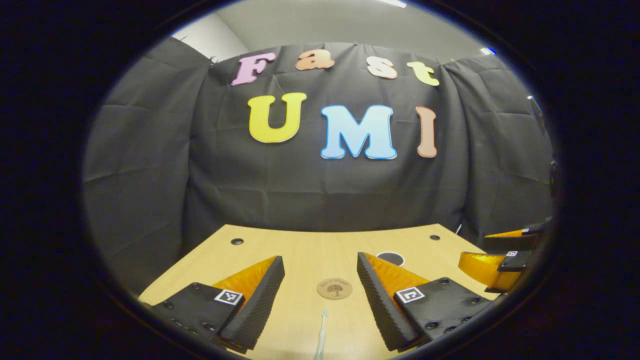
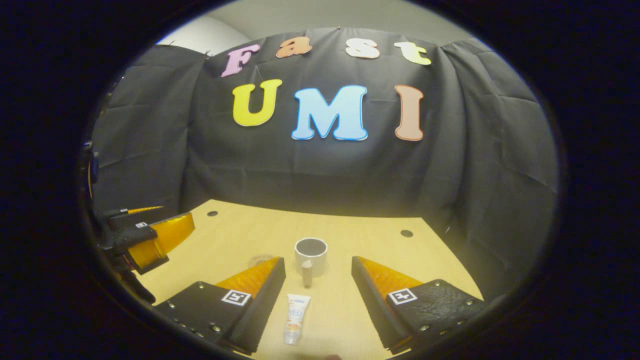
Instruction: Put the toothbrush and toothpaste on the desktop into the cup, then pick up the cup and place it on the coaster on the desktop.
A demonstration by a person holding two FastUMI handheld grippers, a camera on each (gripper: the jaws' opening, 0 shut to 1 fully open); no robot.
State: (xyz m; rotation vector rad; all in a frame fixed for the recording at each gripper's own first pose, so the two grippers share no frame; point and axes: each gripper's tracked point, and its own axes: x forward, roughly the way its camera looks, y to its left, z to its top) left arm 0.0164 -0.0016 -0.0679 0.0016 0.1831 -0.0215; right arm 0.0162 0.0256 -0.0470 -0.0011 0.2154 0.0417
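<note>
Wooden desktop [image 1: 300, 250] under both tools, and nothing is packed yet: left gripper [image 1: 320, 295] hangs with fingers spread wide over the toothbrush [image 1: 321, 335], coaster [image 1: 334, 288] bare just beyond. Right gripper [image 2: 318, 295] is likewise apart, toothpaste [image 2: 295, 311] lying flat between its fingers, cup [image 2: 311, 256] upright farther on (looks empty). Every step remains, I'd say.
</note>
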